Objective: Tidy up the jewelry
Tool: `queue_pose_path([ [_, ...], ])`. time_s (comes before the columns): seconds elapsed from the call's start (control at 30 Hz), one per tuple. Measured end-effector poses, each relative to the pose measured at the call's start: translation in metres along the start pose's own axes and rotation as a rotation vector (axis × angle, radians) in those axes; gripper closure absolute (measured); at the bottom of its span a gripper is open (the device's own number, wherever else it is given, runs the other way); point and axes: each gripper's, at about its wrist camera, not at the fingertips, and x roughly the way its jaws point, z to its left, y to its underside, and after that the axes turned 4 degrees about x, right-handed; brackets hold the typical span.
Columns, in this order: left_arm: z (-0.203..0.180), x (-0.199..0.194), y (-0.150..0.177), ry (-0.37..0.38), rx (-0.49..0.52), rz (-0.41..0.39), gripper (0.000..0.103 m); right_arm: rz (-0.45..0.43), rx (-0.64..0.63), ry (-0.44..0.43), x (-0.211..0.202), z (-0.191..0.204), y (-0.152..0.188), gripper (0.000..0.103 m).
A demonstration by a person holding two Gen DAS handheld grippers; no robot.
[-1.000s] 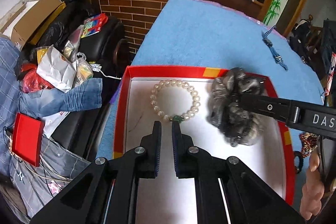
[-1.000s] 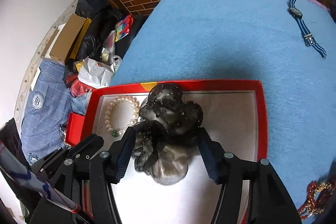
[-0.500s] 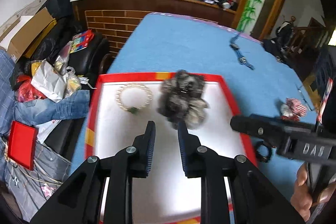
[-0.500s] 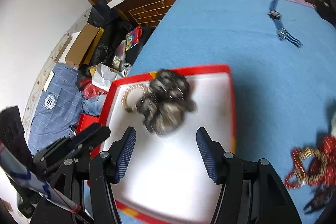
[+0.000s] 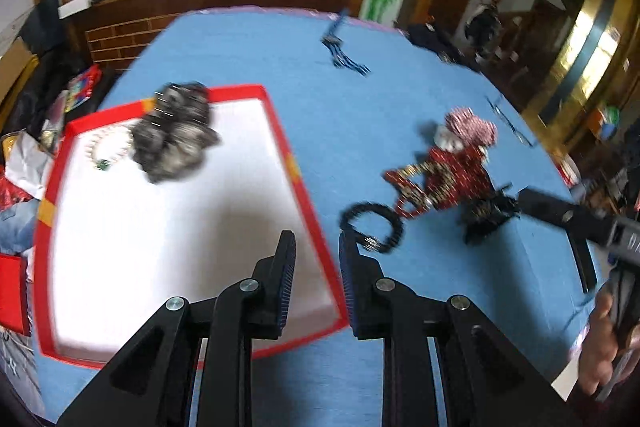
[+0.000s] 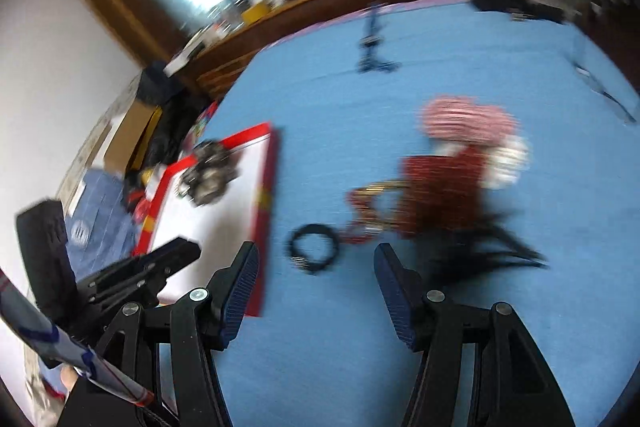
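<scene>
The left tool (image 5: 316,249) hangs over the right rim of the red-rimmed white tray (image 5: 296,163), its jaws a narrow gap apart and empty; they have just been opening. The right tool (image 6: 316,269) stands with its jaws wide and nothing between them, above the bench (image 6: 400,75), which is covered in blue cloth.

In the tray's far left corner lies a white pearl bracelet (image 5: 106,151), and just beside it, touching or overlapping it, a dark grey fabric hair scrunchie (image 5: 174,139).

On the cloth right of the tray lies a black beaded bracelet (image 5: 372,225). Next to it is a tangled heap of red and gold bead jewelry (image 5: 444,179) topped by a red-and-white striped piece (image 5: 470,127); blur hides the details. A blue strap (image 5: 340,51) lies near the bench's far edge.
</scene>
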Motion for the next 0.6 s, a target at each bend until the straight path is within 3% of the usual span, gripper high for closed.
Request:
queue_pose_path([
  [0.2, -0.021, 0.023, -0.005, 0.025, 0.014, 0.066, 0.082, -0.037, 0.131, 0.011, -0.025, -0.066, 0.009, 0.039],
  [0.37, -0.026, 0.051, -0.019, 0.031, 0.005, 0.147, 0.082, -0.038, 0.162, -0.001, -0.028, -0.083, 0.009, 0.039],
  [0.6, -0.032, 0.080, -0.043, -0.025, 0.057, 0.233, 0.082, -0.044, 0.187, -0.017, -0.035, -0.104, 0.012, 0.039],
])
